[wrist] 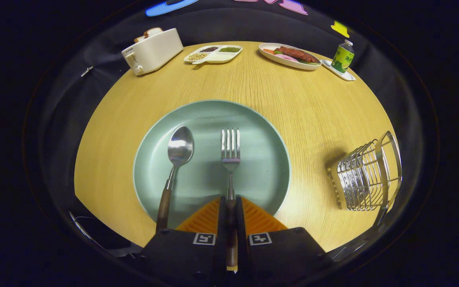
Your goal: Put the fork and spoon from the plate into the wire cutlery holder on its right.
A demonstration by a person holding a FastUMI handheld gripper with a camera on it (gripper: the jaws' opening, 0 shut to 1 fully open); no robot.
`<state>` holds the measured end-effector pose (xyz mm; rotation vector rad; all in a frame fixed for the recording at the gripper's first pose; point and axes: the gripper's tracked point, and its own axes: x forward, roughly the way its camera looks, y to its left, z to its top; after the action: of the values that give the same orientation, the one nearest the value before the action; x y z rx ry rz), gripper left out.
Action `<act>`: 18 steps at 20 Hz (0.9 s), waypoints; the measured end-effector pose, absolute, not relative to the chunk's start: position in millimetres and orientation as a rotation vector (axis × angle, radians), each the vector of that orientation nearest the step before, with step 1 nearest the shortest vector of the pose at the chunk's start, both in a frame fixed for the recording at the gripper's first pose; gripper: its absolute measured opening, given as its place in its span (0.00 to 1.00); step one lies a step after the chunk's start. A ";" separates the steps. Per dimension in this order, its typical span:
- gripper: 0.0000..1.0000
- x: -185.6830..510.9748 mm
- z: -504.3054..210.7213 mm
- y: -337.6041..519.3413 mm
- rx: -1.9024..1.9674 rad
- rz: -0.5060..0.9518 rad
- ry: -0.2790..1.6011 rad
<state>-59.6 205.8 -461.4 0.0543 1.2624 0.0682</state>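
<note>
Gripper view: tongs (231, 217) pinch the fork (230, 153) handle over the green plate (165, 119), low in the frame; spoon (177, 159) alongside. Next: lift, carry right to the wire cutlery holder (367, 175).

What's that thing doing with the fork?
A person's hand-held gripper has closed its two fingers on the handle of the fork, which lies on the green plate. The spoon lies beside it on the plate, untouched. Both are meant to go into the wire holder standing on the table to the right of the plate.
</note>
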 end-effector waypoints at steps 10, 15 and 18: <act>0.09 -60.7 -405.0 183.4 0.081 0.240 1.217; 0.09 -75.4 -339.7 124.9 0.078 0.371 1.240; 0.09 -83.7 -309.6 69.0 0.017 0.409 1.295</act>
<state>-83.7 69.0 -309.6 0.0169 1.2947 0.4089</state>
